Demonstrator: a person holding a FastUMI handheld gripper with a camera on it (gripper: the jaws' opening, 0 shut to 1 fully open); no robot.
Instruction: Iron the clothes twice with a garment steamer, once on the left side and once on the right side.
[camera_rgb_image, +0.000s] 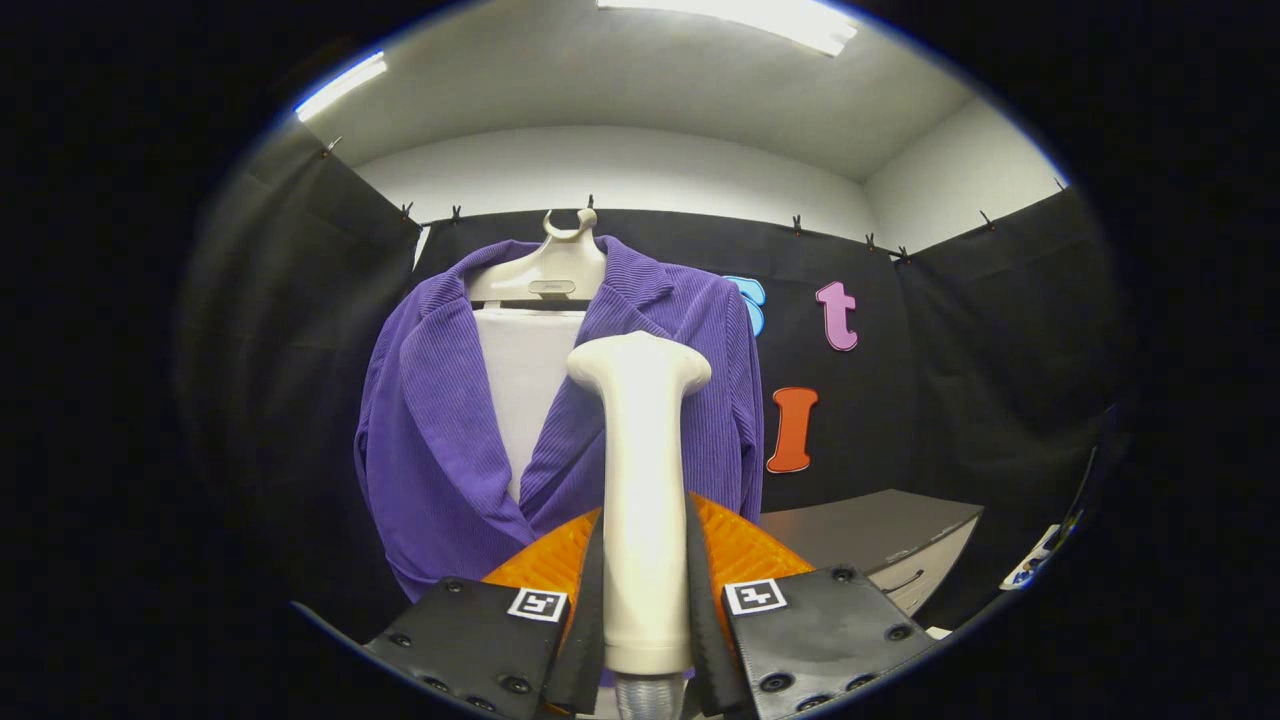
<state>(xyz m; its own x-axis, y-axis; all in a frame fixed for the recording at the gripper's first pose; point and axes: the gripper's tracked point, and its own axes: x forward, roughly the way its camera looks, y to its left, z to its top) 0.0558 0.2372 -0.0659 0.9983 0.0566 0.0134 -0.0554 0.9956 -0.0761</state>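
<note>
A cream garment steamer (643, 480) stands upright between my fingers, its handle pressed from both sides, so my gripper (645, 590) is shut on it. The steamer's wide head sits in front of the right lapel of a purple ribbed jacket (440, 440). The jacket hangs on a cream hanger (552, 270) against the black cloth wall, with a white panel (522, 385) showing in its open front. The steamer head is a short way from the cloth; whether it touches I cannot tell. The lower hem of the jacket is hidden behind my fingers.
A grey cabinet or table top (880, 535) with a drawer handle stands to the right, below and beside the jacket. Black cloth walls close in the left, back and right. White ceiling with light strips is above.
</note>
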